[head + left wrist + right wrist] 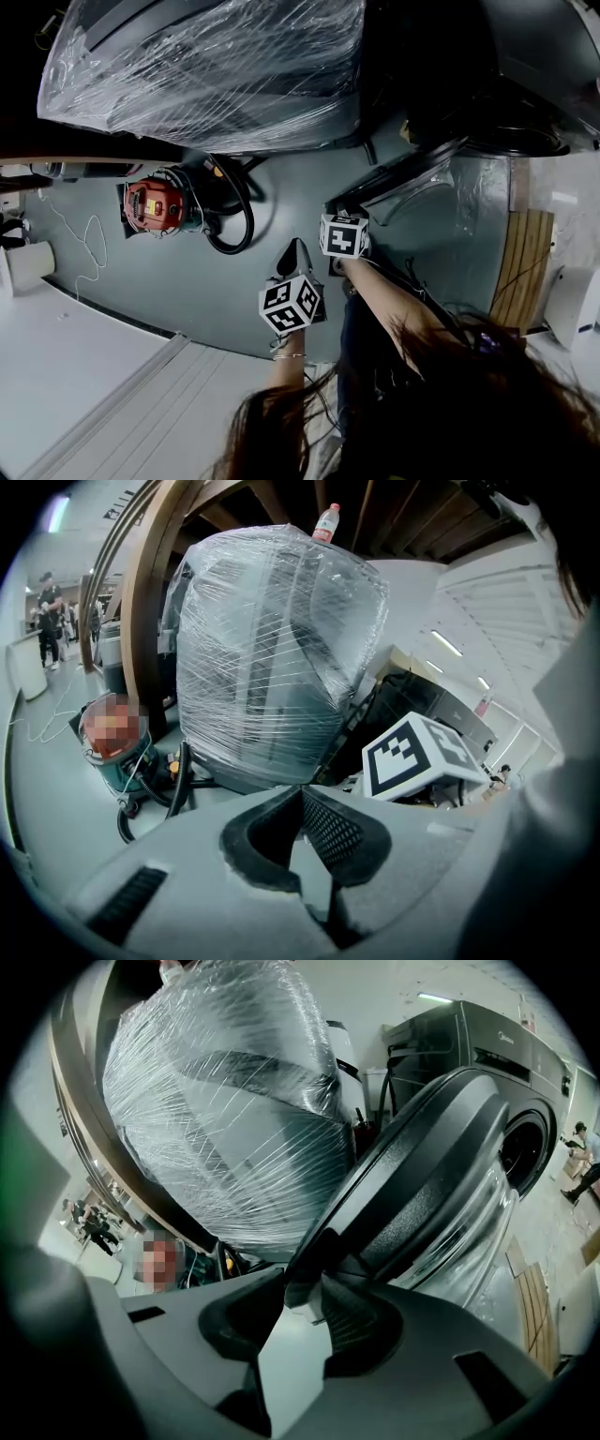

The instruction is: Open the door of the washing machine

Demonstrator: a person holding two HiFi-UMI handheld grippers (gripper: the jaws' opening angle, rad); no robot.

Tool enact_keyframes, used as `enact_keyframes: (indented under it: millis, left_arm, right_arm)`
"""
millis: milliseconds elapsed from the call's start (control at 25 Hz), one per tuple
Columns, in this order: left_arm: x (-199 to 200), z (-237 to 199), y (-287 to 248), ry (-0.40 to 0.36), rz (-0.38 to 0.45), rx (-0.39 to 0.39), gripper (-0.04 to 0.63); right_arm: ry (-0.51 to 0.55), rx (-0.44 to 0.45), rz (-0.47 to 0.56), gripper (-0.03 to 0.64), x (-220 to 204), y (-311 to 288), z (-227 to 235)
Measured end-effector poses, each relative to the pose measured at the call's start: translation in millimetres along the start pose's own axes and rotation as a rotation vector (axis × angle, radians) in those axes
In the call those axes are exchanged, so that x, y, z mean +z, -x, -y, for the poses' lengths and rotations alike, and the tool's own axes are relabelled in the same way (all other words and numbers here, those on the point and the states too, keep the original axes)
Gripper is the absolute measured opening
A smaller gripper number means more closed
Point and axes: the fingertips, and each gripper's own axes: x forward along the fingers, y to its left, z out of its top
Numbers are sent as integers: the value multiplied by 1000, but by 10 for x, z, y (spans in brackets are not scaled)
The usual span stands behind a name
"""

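Gripping, as far as we can tell, the free edge of the door [422, 1176], our right claw [302, 1283] holds it ajar, swung left of the washing machine [487, 1054]; our left claw [300, 791] hangs pinched together, empty.

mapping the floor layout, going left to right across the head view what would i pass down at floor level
red vacuum → black hose → left gripper → right gripper → washing machine door → wooden slats
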Motion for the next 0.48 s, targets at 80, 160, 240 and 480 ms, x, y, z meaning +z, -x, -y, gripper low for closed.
enact_keyframes:
  millis: [80,160,240,480]
  left_arm:
    - [15,-25,-15,6,-1,4,12]
    - [32,-43,-34,9,-2,7,12]
    - [51,-57,-51,8,-2,9,12]
    - [124,-125,-91,15,1,17,12]
  right_arm:
    - [6,1,1,115,39,-28,-23]
    - [12,2,5,115,83,-58,-43]
    - [15,2,7,115,124,-84,-59]
    - [31,-3,7,114,234,-165,-113]
